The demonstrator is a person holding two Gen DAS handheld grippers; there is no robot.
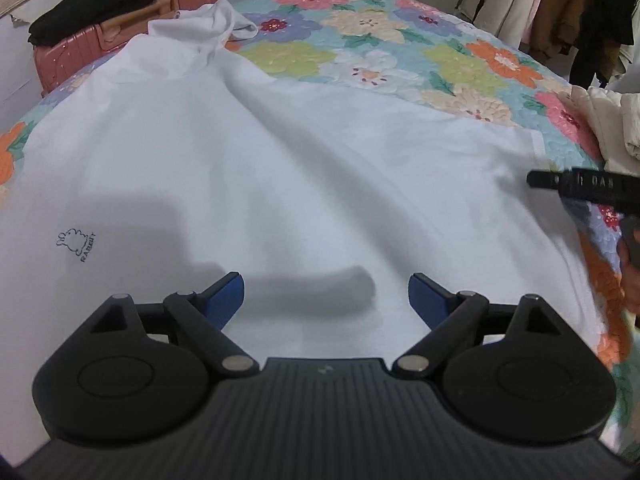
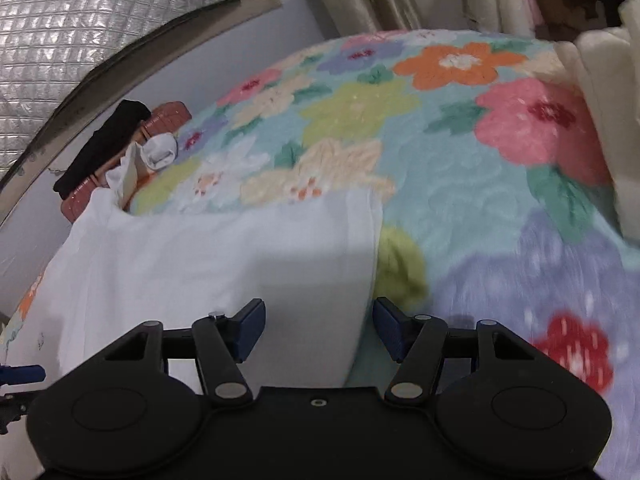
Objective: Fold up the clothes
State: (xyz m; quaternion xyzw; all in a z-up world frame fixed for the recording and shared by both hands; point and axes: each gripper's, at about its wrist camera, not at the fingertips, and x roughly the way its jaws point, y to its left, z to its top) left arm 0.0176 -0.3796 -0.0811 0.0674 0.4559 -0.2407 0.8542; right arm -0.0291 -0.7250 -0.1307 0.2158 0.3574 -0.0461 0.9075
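Note:
A white garment [image 1: 280, 140] lies spread flat on a floral bedspread [image 1: 360, 52], with a small rabbit print [image 1: 76, 244] at the left and its bunched end [image 1: 208, 20] far away. My left gripper [image 1: 326, 300] hovers open just over the cloth, nothing between its blue pads. In the right wrist view the garment [image 2: 220, 248] ends in a straight edge that runs under my right gripper [image 2: 320, 328]. That gripper stands open above this edge, its pads clear of the cloth. The right gripper's black body [image 1: 580, 188] also shows at the left view's right side.
A pink suitcase [image 1: 80, 56] with a black garment [image 1: 100, 4] on it stands beyond the bed's far left corner. Cream folded clothes [image 1: 612, 128] lie at the bed's right edge. Curtains and hanging clothes [image 1: 520, 0] are behind. The bedspread [image 2: 480, 200] is bare right of the garment.

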